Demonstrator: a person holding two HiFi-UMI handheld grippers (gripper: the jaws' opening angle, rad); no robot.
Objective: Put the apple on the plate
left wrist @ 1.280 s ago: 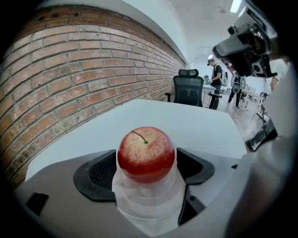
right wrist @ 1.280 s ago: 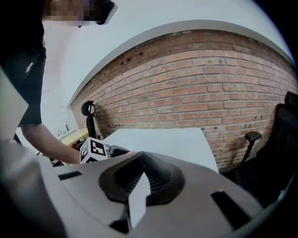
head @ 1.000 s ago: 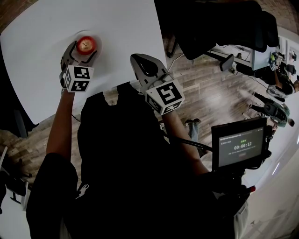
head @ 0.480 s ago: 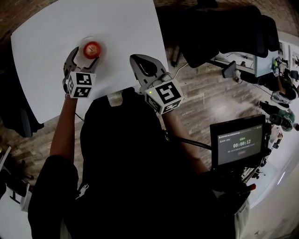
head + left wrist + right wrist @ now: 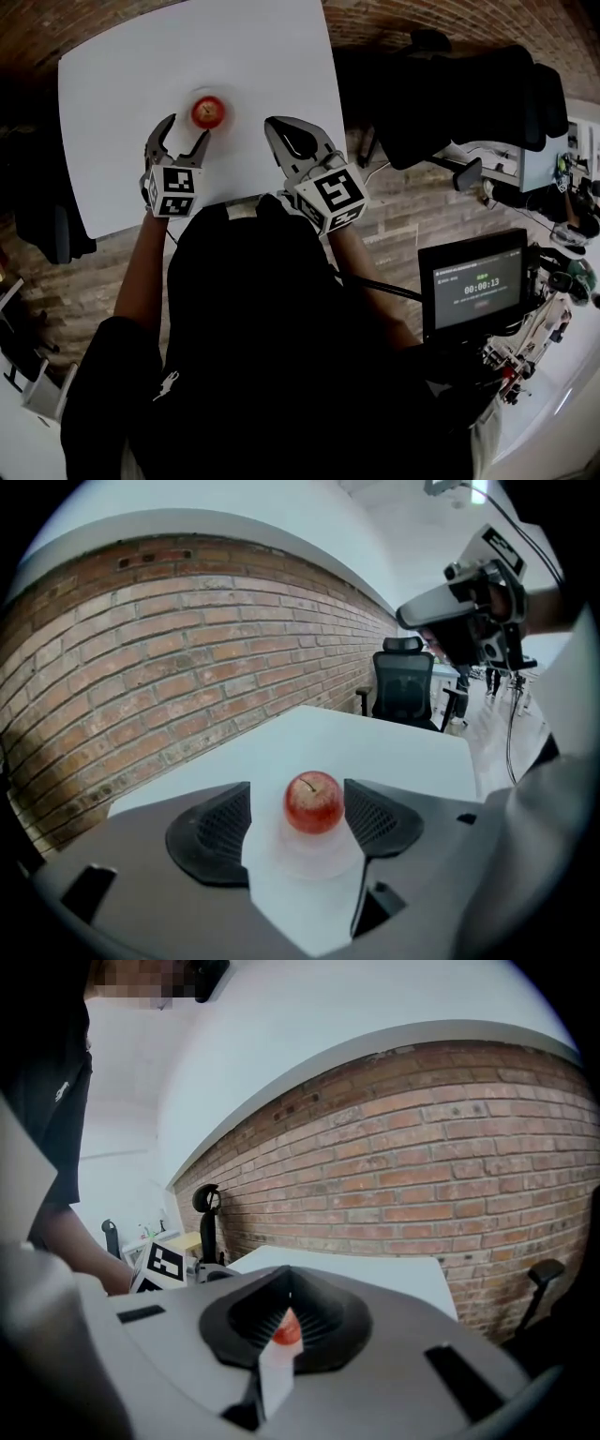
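Observation:
A red apple stands stem-up on a pale round plate that hardly shows against the white table. My left gripper sits just short of the plate on the near side. Its jaws are wide apart and closing, with no pad on the apple. In the left gripper view the apple stands on the plate beyond the gripper. My right gripper hovers to the right of the plate, jaws together and holding nothing. Through the slit of the right gripper a bit of the apple shows.
A brick wall runs behind the table. A black office chair stands past the table's far corner. Dark chairs and a screen on a stand are on the right over a wooden floor. The table's near edge runs just under both grippers.
The left gripper has drawn back and up from the apple, which stays on the plate. Its jaws no longer flank the fruit. The right gripper has shifted slightly.

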